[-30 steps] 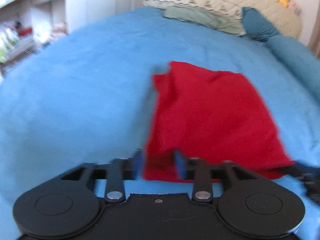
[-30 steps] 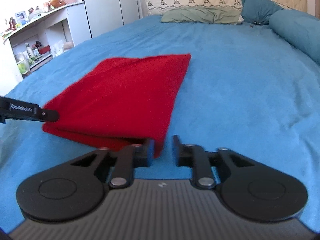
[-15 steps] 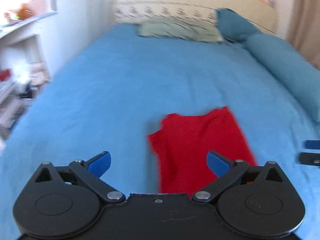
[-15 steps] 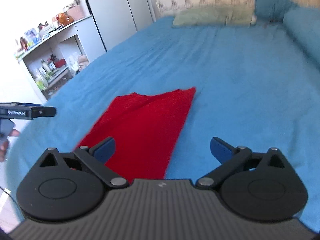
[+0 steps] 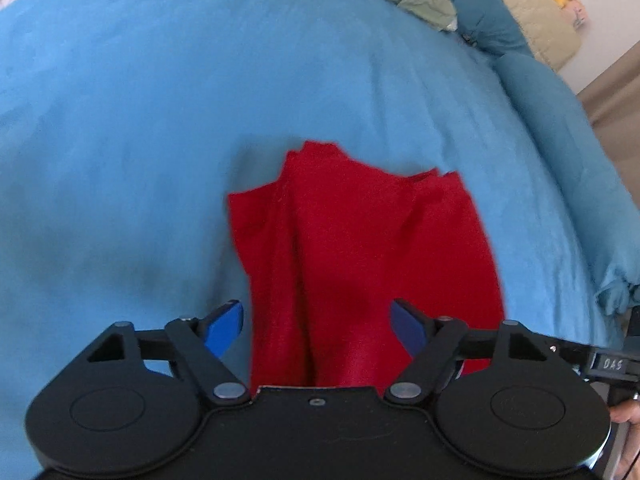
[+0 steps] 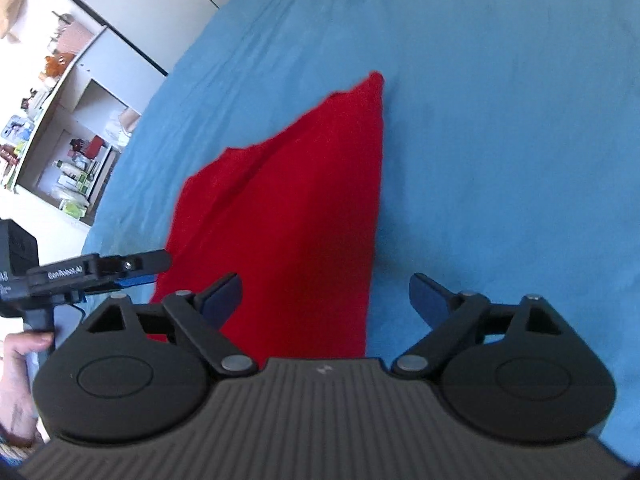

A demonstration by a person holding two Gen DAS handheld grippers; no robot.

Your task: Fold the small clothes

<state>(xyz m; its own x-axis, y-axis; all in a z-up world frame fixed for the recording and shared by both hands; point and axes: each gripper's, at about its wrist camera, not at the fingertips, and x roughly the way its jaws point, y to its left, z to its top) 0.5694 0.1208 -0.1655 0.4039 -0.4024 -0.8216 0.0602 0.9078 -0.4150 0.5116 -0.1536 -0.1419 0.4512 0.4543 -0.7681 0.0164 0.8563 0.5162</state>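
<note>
Red cloth [image 5: 360, 248], already doubled into a long strip, lies rumpled on the blue bed [image 5: 140, 120] as two hand-held grippers hover over its near end. Both the left hand-held gripper [image 5: 318, 326] and the right hand-held gripper [image 6: 326, 298] stand wide, holding nothing. Judging by the layout, another fold is due: each must descend onto a near corner, pinch, then carry it toward the far edge.
</note>
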